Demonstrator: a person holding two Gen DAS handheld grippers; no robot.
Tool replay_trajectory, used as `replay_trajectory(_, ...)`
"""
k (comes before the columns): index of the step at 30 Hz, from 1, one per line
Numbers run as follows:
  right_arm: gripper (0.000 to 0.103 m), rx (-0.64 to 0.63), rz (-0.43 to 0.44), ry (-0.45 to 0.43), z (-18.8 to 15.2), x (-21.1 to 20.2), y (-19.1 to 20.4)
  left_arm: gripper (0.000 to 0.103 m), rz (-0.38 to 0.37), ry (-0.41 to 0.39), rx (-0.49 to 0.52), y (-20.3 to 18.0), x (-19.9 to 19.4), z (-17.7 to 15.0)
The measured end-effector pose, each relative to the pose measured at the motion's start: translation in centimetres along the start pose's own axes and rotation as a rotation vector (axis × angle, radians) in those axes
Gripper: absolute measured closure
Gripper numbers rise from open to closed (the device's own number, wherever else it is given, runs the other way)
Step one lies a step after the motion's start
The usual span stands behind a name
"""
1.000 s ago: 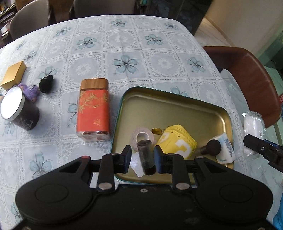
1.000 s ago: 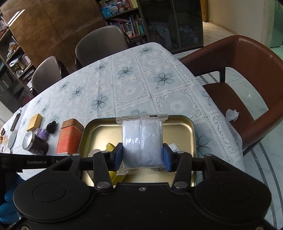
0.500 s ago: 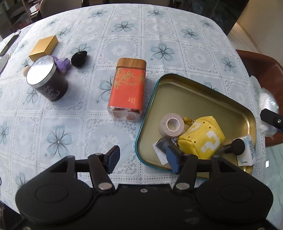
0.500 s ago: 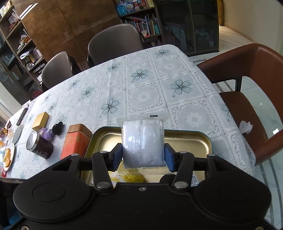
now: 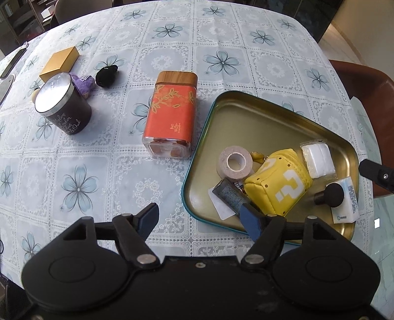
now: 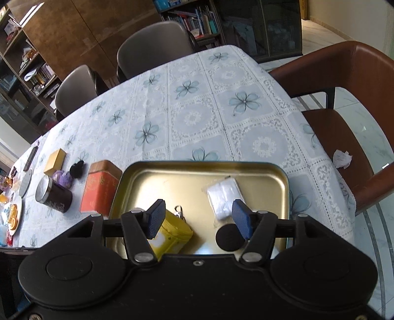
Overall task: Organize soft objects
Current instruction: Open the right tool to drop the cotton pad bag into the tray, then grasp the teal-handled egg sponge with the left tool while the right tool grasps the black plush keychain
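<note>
Both views come from fisheye cameras mounted just behind each pair of fingers, so the black gripper body fills the bottom of each picture. The left wrist view looks steeply down from close above the table, with the gold tray to the right and the orange tin near the middle. The right wrist view looks down at a shallower slant from the tray's near side, close over it, and takes in the table, chairs and bookshelves beyond. Both share the tray, the yellow pouch, the white packet, the orange tin and the dark jar.
</note>
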State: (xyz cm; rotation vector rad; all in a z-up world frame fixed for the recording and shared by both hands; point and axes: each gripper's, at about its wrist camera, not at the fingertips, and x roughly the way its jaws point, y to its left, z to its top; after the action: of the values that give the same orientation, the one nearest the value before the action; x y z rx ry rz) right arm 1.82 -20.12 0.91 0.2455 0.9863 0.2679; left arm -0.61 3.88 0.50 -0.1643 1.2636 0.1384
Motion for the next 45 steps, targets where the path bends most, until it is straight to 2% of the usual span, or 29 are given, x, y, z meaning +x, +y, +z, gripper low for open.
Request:
replay_trajectory(11, 0.045, -0.043, 0.029, 0.046, -0.9, 0.8, 2.2, 0.024, 0.021, 0.040, -0.035, 1.6, 0.2, -0.7)
replay_trajectory(22, 0.045, -0.112, 0.040, 0.082, -1.9, 2.2, 7.5, 0.023, 0.018, 0.053, -0.098, 6.7, 0.4, -1.2)
replay_trajectory(28, 0.045, -0.138, 0.032, 0.096, -2.7, 3.2, 11.9, 0.023, 0.003, 0.066, -0.116, 11.6, 0.8, -0.7)
replay_trajectory(32, 0.045, -0.143, 0.037, 0.111, -3.1, 4.0, 15.6, 0.023, 0.003, 0.070, -0.133, 16.4, 0.9, -0.6)
replay_trajectory(38, 0.045, -0.174, 0.063, 0.128, -2.8, 5.8, 21.8, 0.023, 0.043, 0.057, -0.176, 24.4, 0.9, 0.2)
replay_trajectory(45, 0.045, -0.225, 0.044, 0.097, -1.3, 8.7, 28.4, 0.023, 0.105, 0.012, -0.211, 33.3, 0.5, 2.8)
